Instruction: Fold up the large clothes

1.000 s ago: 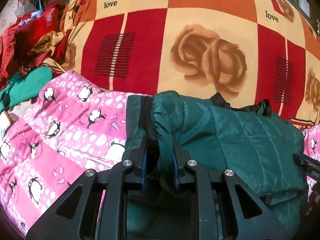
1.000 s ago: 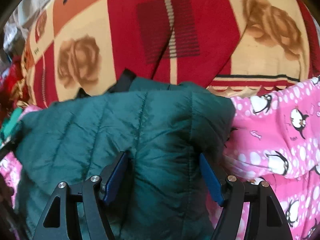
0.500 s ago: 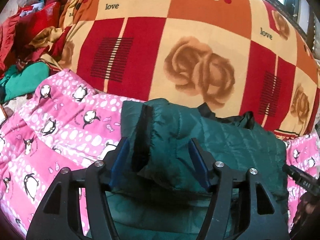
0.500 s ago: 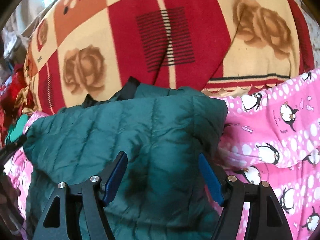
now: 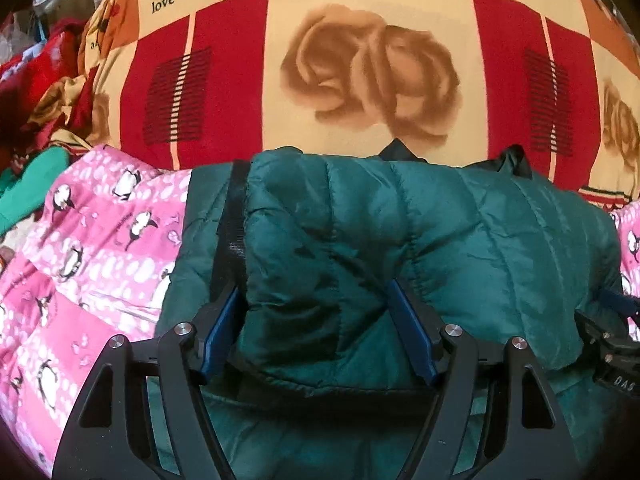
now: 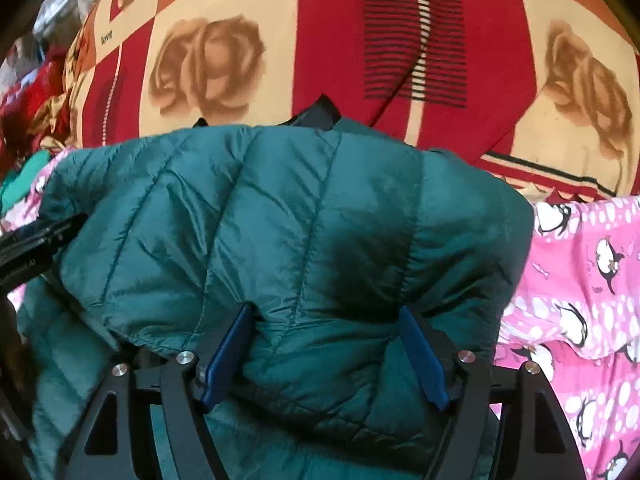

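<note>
My left gripper (image 5: 316, 328) has just been opening; its jaws straddle the green puffer jacket (image 5: 420, 232). My right gripper (image 6: 324, 344) likewise gapes around it, gripping nothing.

Both cams sit just behind my fingers, tilted down, v. close over the green jacket (image 5: 400, 240). L cam looks past its pads at the jacket's left end, R cam at its right end; both share jacket and rose blanket (image 6: 240, 20) beyond.

The jacket (image 5: 420, 240) lies on the penguin quilt (image 5: 92, 264), the rose blanket (image 5: 360, 80) behind it.
</note>
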The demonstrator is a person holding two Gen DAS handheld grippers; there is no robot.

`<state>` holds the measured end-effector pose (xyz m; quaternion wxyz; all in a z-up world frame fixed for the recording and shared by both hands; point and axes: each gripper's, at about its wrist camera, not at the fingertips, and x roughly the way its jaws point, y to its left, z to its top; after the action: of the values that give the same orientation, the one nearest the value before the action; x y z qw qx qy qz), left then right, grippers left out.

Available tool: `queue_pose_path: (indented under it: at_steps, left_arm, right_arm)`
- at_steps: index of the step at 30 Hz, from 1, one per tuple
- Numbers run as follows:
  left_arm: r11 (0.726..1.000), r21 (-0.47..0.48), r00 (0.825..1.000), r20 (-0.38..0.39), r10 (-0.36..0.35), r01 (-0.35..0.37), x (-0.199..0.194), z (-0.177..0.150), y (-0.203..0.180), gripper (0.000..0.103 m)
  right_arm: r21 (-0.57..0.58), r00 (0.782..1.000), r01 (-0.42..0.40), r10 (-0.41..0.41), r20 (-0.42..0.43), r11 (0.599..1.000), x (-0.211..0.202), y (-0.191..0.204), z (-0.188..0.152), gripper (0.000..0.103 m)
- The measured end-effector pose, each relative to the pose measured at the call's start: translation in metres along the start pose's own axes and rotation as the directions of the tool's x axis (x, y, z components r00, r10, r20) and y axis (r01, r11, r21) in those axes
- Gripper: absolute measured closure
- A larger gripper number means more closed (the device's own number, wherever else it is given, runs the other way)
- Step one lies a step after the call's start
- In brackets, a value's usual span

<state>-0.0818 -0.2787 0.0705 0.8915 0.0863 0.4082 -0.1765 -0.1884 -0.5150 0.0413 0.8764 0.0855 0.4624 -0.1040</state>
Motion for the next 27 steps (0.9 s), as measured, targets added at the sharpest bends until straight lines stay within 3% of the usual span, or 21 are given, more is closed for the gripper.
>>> queue_pose_path:
  at_steps: [3, 9, 14, 19, 27]
  left_arm:
    - [1.000, -0.003, 1.000, -0.003, -0.005, 0.005, 0.002, -0.001, 0.001, 0.030]
    - [1.000, -0.011, 1.000, -0.005, -0.009, 0.009, 0.006, 0.000, 0.002, 0.029]
    - [1.000, -0.015, 1.000, -0.002, -0.013, 0.013, 0.008, 0.000, 0.001, 0.026]
    - [1.000, -0.016, 1.000, 0.009, -0.018, 0.018, 0.011, 0.000, 0.001, 0.025]
    - [1.000, -0.016, 1.000, 0.010, -0.021, 0.021, 0.013, -0.001, 0.002, 0.024]
  right_arm:
    - [-0.006, 1.000, -0.003, 0.003, -0.014, 1.000, -0.006, -0.001, 0.004, 0.030]
    - [0.076, 0.996, -0.045, 0.040, 0.076, 0.996, -0.036, -0.009, 0.024, 0.030]
    - [0.117, 0.999, -0.010, 0.005, 0.045, 0.993, -0.011, -0.011, 0.038, 0.028]
    - [0.092, 0.999, 0.026, -0.028, 0.020, 0.995, 0.023, -0.002, 0.035, 0.017]
    - [0.087, 0.999, 0.031, -0.033, 0.017, 0.996, 0.011, 0.000, 0.038, 0.017]
